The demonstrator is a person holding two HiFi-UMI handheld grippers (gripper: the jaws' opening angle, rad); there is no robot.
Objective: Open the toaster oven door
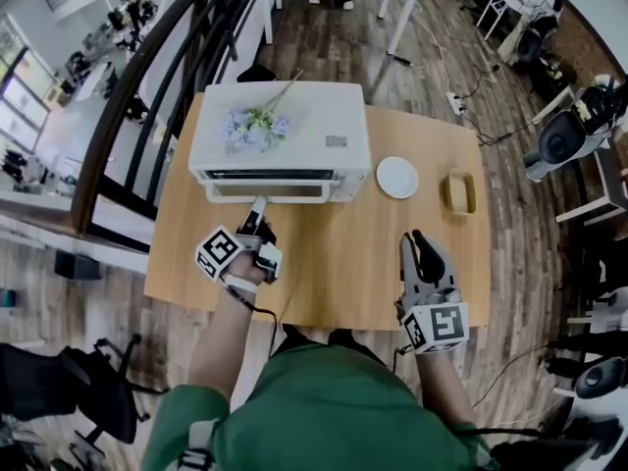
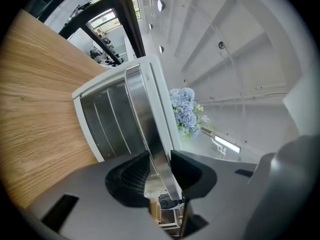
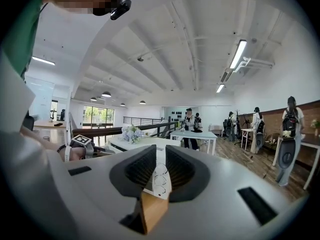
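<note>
A white toaster oven point(image 1: 280, 135) stands at the back of the wooden table point(image 1: 334, 273), its door point(image 1: 265, 192) facing me. My left gripper point(image 1: 257, 209) reaches up to the door's top edge. In the left gripper view its dark pads point(image 2: 137, 176) clamp the metal door handle point(image 2: 147, 129), which runs straight between them, so the left gripper point(image 2: 161, 171) is shut on the handle. The glass door point(image 2: 107, 124) lies flat against the oven body. My right gripper point(image 1: 420, 245) rests over the table to the right, well away from the oven. Its jaws point(image 3: 160, 166) stand a narrow gap apart and hold nothing.
Pale blue artificial flowers point(image 1: 253, 126) lie on top of the oven. A small white plate point(image 1: 396, 177) and a wooden tray point(image 1: 459, 191) sit to the oven's right. A dark railing point(image 1: 147, 116) runs behind the table on the left. Several people stand far off in the right gripper view.
</note>
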